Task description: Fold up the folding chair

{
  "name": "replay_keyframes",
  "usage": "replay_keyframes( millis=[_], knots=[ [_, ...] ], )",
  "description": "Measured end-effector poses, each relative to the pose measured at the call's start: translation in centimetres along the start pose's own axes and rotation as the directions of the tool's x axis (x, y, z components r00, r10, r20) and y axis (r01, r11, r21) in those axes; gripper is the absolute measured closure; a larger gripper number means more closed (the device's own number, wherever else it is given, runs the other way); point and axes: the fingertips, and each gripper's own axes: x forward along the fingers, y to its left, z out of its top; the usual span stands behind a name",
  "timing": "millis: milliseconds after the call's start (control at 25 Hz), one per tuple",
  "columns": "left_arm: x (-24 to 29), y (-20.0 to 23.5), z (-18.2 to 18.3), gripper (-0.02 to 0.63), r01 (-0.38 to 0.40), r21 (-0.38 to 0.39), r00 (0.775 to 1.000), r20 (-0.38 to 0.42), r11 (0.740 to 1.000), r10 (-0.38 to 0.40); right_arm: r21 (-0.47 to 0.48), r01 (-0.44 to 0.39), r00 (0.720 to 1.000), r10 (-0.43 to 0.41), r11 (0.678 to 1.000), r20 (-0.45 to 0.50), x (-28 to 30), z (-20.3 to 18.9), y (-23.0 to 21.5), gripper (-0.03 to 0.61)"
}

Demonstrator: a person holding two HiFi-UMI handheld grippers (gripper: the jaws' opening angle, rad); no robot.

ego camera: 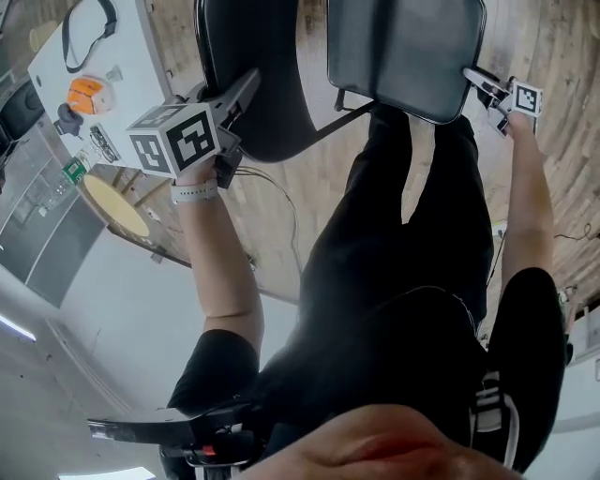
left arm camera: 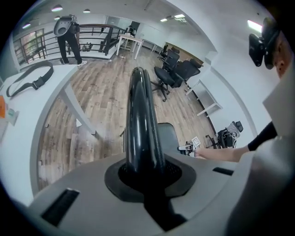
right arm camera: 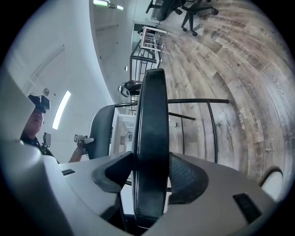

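Observation:
The folding chair has a black backrest point(ego camera: 253, 75) and a dark padded seat point(ego camera: 403, 52). In the head view it stands in front of the person's legs. My left gripper point(ego camera: 230, 103) is shut on the backrest's top edge. In the left gripper view that glossy black edge point(left arm camera: 138, 115) runs up from between the jaws of the left gripper point(left arm camera: 145, 177). My right gripper point(ego camera: 483, 86) grips the seat's right edge. In the right gripper view the seat edge point(right arm camera: 150, 133) stands on end, pressed between both pads of the right gripper point(right arm camera: 150, 177). The chair's thin black frame tubes point(right arm camera: 207, 120) show beyond.
A white table point(ego camera: 141, 56) stands to the left with a black strap point(ego camera: 89, 28) and an orange object point(ego camera: 84, 94) on it. Black office chairs point(left arm camera: 173, 69) and a standing person point(left arm camera: 69, 37) are farther off on the wooden floor point(left arm camera: 92, 106). A cable point(ego camera: 281, 202) lies on the floor.

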Motion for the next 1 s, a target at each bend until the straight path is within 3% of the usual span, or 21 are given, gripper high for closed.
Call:
replay_keyframes(
  millis=[360,600,760,880,1000],
  knots=[
    [-5.3,2.5,1.0,0.566,-0.045,0.011,0.999,0.007,0.999,0.045,-0.112,-0.191,0.982,0.190,0.975,-0.022,6.2,-0.5,11.1,0.408],
    [-8.3,4.4,2.1,0.565,-0.025,0.010,0.999,0.045,1.000,0.025,-0.063,-0.326,0.945,0.324,0.943,-0.037,11.8,-0.5,18.5,0.461],
    [-11.2,6.5,2.4,0.564,-0.053,0.013,0.998,0.047,0.999,0.052,-0.055,-0.408,0.912,0.405,0.911,-0.061,17.8,-1.0,23.7,0.500],
    [-13.2,8.6,2.6,0.563,-0.057,0.008,0.997,0.052,0.998,0.056,-0.060,-0.438,0.897,0.432,0.897,-0.094,23.4,-1.5,27.5,0.522],
    [-13.5,9.7,2.4,0.563,-0.062,0.007,0.996,0.058,0.998,0.061,-0.082,-0.421,0.903,0.408,0.903,-0.135,27.1,-2.1,28.8,0.537]
  ],
)
